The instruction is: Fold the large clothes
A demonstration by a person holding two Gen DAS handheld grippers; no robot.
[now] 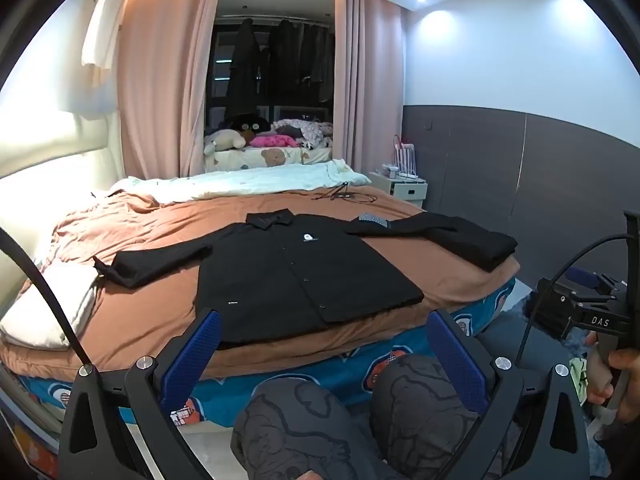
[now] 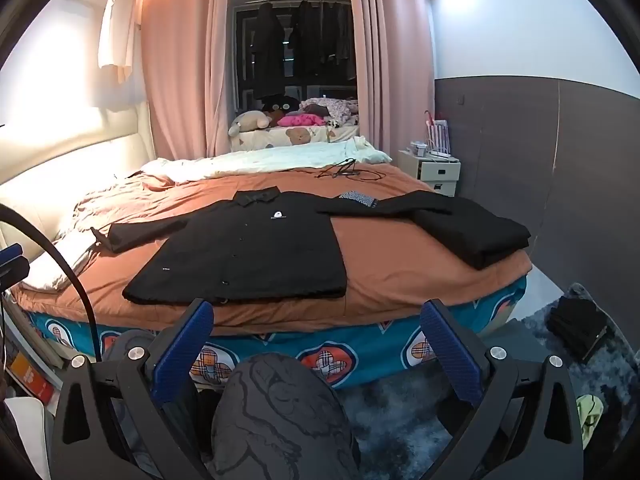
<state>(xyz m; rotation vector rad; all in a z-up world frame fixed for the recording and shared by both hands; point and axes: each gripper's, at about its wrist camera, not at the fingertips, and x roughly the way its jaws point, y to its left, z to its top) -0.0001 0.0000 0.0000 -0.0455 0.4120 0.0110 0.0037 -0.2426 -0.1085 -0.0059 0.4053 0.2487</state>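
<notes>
Starting the fold: both grippers (image 1: pixel 324 344) (image 2: pixel 316 336) gaping empty short of the spread black shirt (image 1: pixel 296 272), sleeve grab next.

Your right gripper (image 2: pixel 316 338) held short of bed edge, jaws wide apart, nothing between blue pads (image 2: pixel 182 354). Black jacket (image 2: pixel 244 256) lies flat on brown bedspread (image 2: pixel 400 272), front up, sleeves spread out. Folded black garment (image 2: pixel 476 236) near bed's right edge, touching jacket's right sleeve. Your patterned knee (image 2: pixel 276 412) below gripper. Dark rug (image 2: pixel 400 424) on floor.
</notes>
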